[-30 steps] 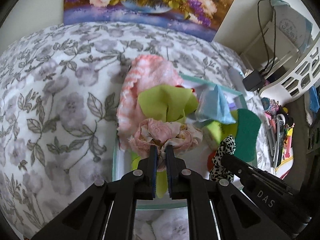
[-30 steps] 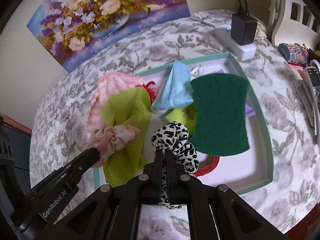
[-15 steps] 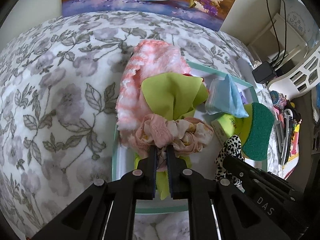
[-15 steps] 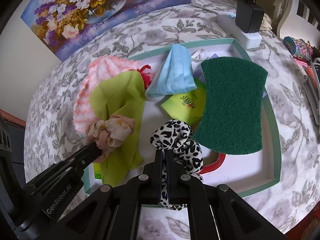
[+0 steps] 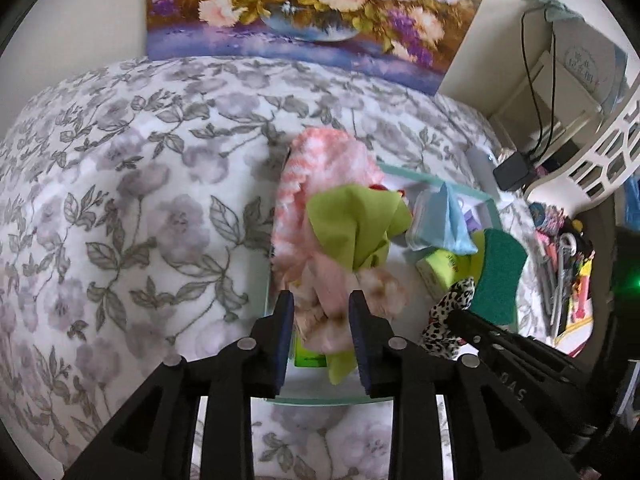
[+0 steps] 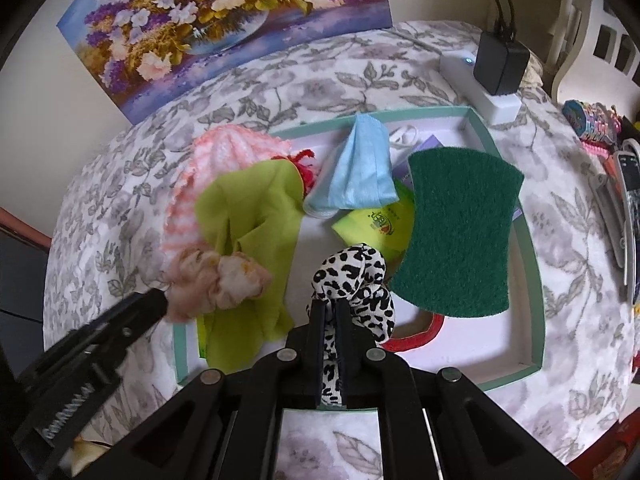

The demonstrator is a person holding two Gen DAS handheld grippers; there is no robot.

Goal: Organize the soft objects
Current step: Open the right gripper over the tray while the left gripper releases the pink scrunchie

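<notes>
A white tray with a teal rim (image 6: 534, 280) lies on the flowered bedspread. In it are a lime cloth (image 6: 248, 216), a pink-and-white knit piece (image 6: 224, 152), a blue face mask (image 6: 360, 168), a green scouring pad (image 6: 460, 232) and a yellow-green packet (image 6: 376, 224). My left gripper (image 5: 320, 312) is open, its fingers on either side of a pink floral scrunchie (image 5: 340, 296), which lies on the lime cloth (image 5: 356, 220). My right gripper (image 6: 330, 320) is shut on a leopard-print scrunchie (image 6: 352, 276) above the tray's front.
A flower painting (image 6: 216, 12) leans on the wall behind the bed. A white power strip with a black adapter (image 6: 496, 68) sits past the tray's far right corner. Pens and small clutter (image 6: 616, 184) lie at the right, near a white chair (image 5: 600, 148).
My left gripper has opened and let go of the pink floral scrunchie, which now rests on the lime cloth. My right gripper still holds the leopard-print scrunchie.
</notes>
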